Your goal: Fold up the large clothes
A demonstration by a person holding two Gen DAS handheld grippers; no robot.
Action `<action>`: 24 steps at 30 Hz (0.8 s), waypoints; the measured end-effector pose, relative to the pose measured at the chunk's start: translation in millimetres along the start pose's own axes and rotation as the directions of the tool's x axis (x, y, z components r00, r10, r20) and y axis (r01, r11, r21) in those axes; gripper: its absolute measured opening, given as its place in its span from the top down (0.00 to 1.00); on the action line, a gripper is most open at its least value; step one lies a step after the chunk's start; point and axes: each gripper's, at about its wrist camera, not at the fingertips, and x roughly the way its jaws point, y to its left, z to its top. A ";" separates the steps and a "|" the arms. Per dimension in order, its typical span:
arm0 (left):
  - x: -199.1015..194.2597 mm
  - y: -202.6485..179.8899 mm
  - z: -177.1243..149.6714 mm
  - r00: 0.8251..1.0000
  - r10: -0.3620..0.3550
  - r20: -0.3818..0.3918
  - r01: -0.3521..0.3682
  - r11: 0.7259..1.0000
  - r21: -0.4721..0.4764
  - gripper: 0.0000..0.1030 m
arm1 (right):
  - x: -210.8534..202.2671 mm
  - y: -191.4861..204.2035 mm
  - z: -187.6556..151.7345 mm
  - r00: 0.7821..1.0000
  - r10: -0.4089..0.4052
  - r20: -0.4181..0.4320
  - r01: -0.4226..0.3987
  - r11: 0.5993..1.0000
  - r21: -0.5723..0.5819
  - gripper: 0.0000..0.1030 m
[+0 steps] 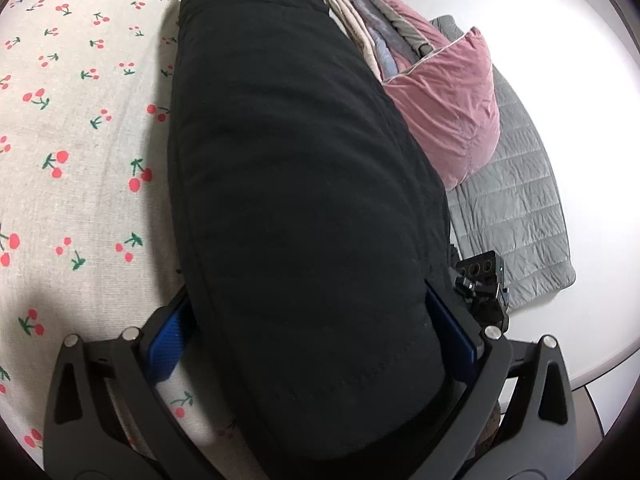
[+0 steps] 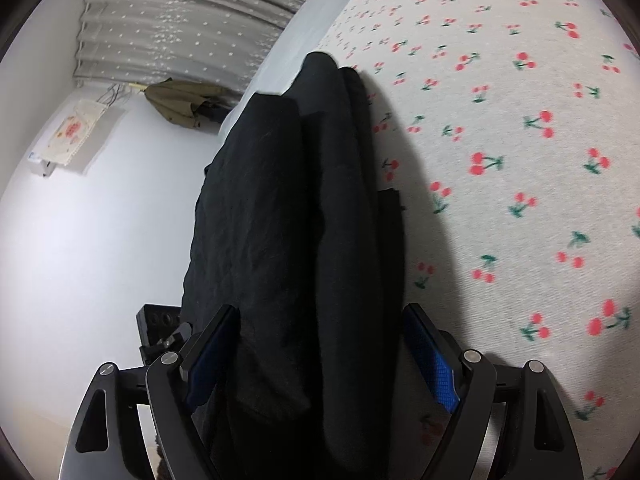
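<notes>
Folded black padded garment (image 1: pixel 304 200) held over cherry-print sheet (image 1: pixel 80 120). Left gripper (image 1: pixel 316 348) spread wide, bulk pinched between pads; right gripper (image 2: pixel 320 360) likewise. Bundle best lowered level, both ends released together.

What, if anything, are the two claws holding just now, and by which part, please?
Both hold the folded black garment: the left claw spans one bulky folded end, the right claw the bundled layers at another end, over the cherry-print sheet.
</notes>
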 end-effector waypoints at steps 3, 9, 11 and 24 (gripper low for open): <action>-2.6 -0.1 -3.2 0.999 -0.019 0.026 0.019 1.000 -0.006 0.01 | 10.9 10.8 -4.3 1.000 -0.016 -0.015 0.015 0.998 -0.053 0.17; -13.6 -3.6 -5.5 0.997 -0.021 0.070 0.022 0.999 -0.023 0.16 | 21.2 23.7 -7.5 0.999 0.035 -0.006 -0.036 0.996 -0.083 0.29; -19.6 -4.7 -7.1 0.996 -0.022 0.085 0.025 0.999 -0.031 0.18 | 18.7 31.4 -8.8 0.999 0.048 0.018 -0.046 0.993 -0.108 0.34; -139.6 29.3 -29.2 0.971 0.043 0.237 -0.024 0.996 -0.082 0.20 | 80.2 140.7 -37.7 0.996 0.086 -0.014 -0.086 0.942 -0.325 0.37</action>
